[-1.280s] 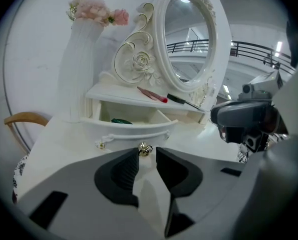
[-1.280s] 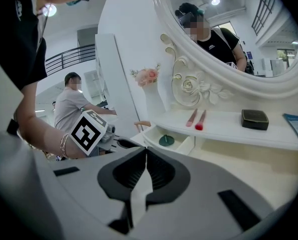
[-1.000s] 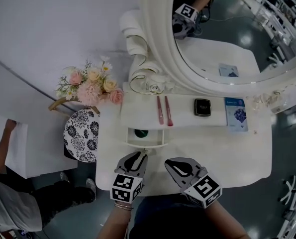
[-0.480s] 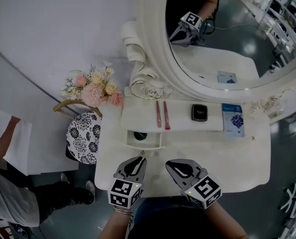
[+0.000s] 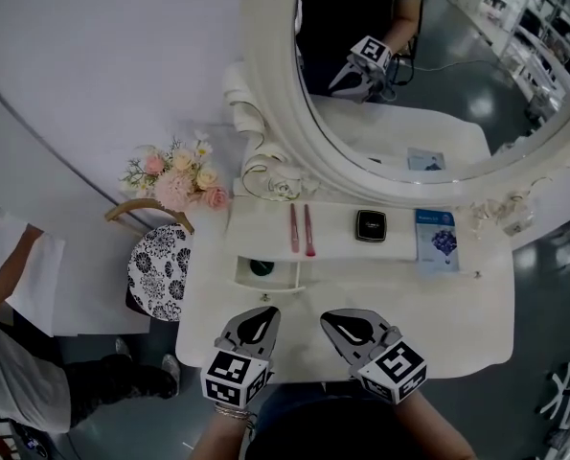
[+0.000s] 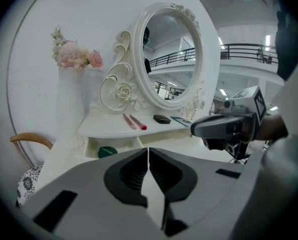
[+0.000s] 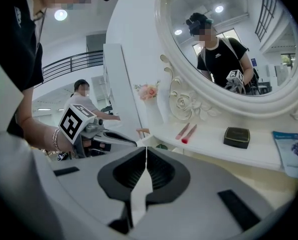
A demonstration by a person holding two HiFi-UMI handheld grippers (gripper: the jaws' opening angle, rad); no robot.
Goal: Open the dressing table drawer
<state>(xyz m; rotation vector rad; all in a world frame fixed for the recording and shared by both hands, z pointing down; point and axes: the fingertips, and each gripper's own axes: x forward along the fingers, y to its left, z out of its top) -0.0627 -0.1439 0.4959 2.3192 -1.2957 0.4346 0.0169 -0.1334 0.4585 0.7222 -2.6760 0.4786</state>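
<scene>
The white dressing table (image 5: 399, 305) has its small left drawer (image 5: 268, 286) pulled out, and a green round object (image 5: 259, 267) lies inside. The left gripper view shows the same drawer (image 6: 91, 145) and green object (image 6: 107, 151) beyond the jaws. My left gripper (image 5: 268, 309) (image 6: 148, 148) hangs just in front of the drawer, clear of it. Its jaws are closing, the tips nearly meet, and nothing is between them. My right gripper (image 5: 326, 314) (image 7: 146, 147) hovers beside it over the tabletop, shut and empty.
The shelf under the oval mirror (image 5: 265, 132) holds two pink sticks (image 5: 299, 228), a black compact (image 5: 369, 224) and a blue-white packet (image 5: 438, 241). Flowers (image 5: 177, 178) stand at the left. A chair with a patterned cushion (image 5: 155, 271) and a person (image 5: 16, 372) are left of the table.
Both grippers have drawn back a little from the open drawer and lifted. The left jaws look closer together. The head view now takes in more of the mirror.
</scene>
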